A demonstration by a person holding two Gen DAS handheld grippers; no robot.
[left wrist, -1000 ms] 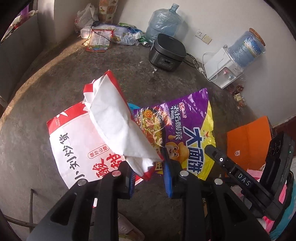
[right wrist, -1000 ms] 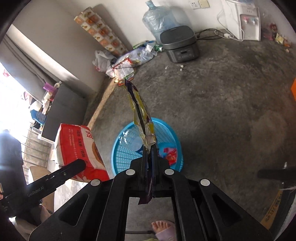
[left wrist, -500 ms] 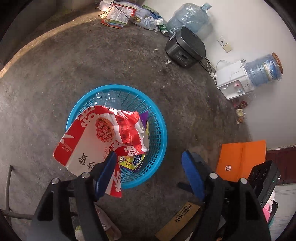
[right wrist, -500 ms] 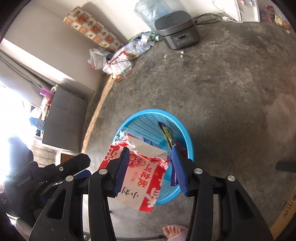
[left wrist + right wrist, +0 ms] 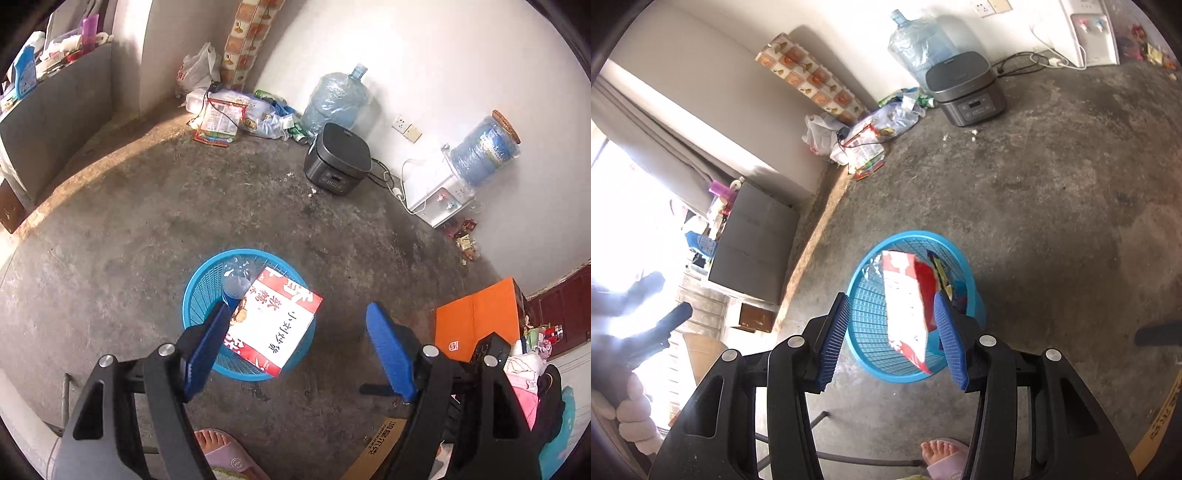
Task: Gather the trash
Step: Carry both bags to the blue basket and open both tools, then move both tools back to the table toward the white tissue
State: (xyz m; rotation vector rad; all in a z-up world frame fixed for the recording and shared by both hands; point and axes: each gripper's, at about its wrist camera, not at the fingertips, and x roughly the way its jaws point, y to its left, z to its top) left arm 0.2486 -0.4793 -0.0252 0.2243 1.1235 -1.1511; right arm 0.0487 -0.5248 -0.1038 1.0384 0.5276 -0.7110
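Note:
A round blue mesh basket (image 5: 207, 284) stands on the concrete floor; it also shows in the right wrist view (image 5: 871, 325). A red and white snack bag (image 5: 275, 325) lies across its rim, seen edge-on in the right wrist view (image 5: 905, 295). A purple and yellow snack bag (image 5: 942, 275) sits inside beside it. My left gripper (image 5: 299, 350) is open and empty above the basket. My right gripper (image 5: 892, 334) is open and empty above it too.
A dark rice cooker (image 5: 338, 164), water jugs (image 5: 334, 101), a white dispenser (image 5: 439, 195) and a litter pile (image 5: 236, 118) line the far wall. An orange box (image 5: 476, 317) lies at right. A grey cabinet (image 5: 755, 240) stands at left. A slippered foot (image 5: 942, 456) is below.
Both grippers opened and let go of their bags, which dropped into the blue basket. Both grippers then pulled up and back from it.

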